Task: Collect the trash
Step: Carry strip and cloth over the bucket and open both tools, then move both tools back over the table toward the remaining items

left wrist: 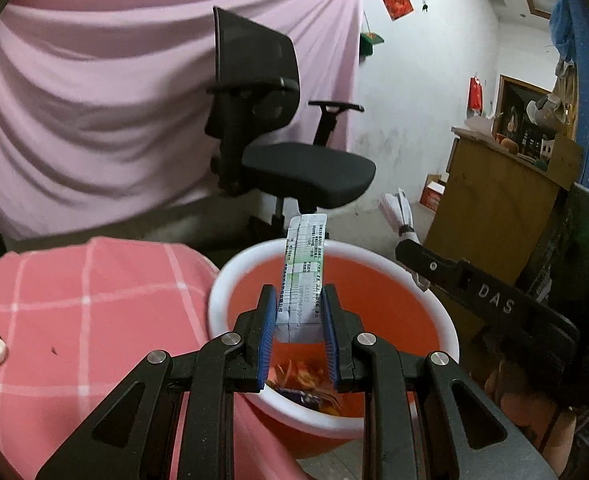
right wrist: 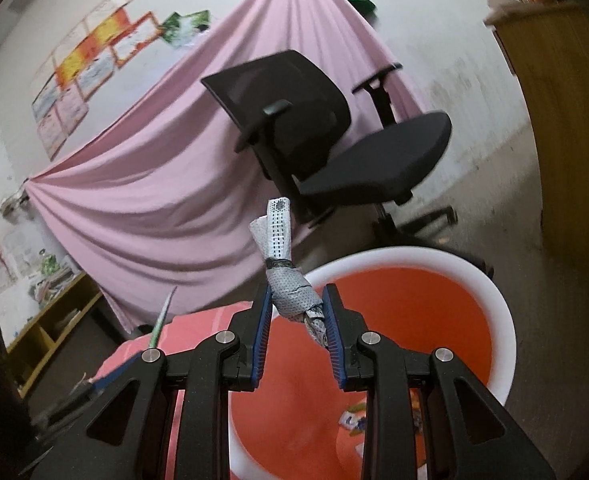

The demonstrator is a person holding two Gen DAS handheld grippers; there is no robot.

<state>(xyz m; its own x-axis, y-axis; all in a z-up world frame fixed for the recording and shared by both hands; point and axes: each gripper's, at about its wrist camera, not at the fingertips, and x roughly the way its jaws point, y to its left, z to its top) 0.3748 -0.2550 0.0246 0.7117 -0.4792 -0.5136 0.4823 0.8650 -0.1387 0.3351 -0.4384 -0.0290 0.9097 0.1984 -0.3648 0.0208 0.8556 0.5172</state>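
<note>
Over the orange bin (left wrist: 446, 320), both tongs tilted downward, gripping trash.

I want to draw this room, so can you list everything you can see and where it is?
Orange plastic bin with white rim: one, below both grippers, scraps inside.
Flat white printed packet: one, clamped in the left hand-held gripper, above the bin.
Twisted grey dotted wrapper: one, clamped in the right hand-held gripper, above the bin.
Pink checked cloth: one, left of the bin.
Black mesh office chair: one, behind the bin.
Pale pink hanging sheet: one, on the wall.
Brown wooden cabinet: one, right.
Left hand-held gripper: black, blue pads.
Right hand-held gripper: black, blue pads.
</note>
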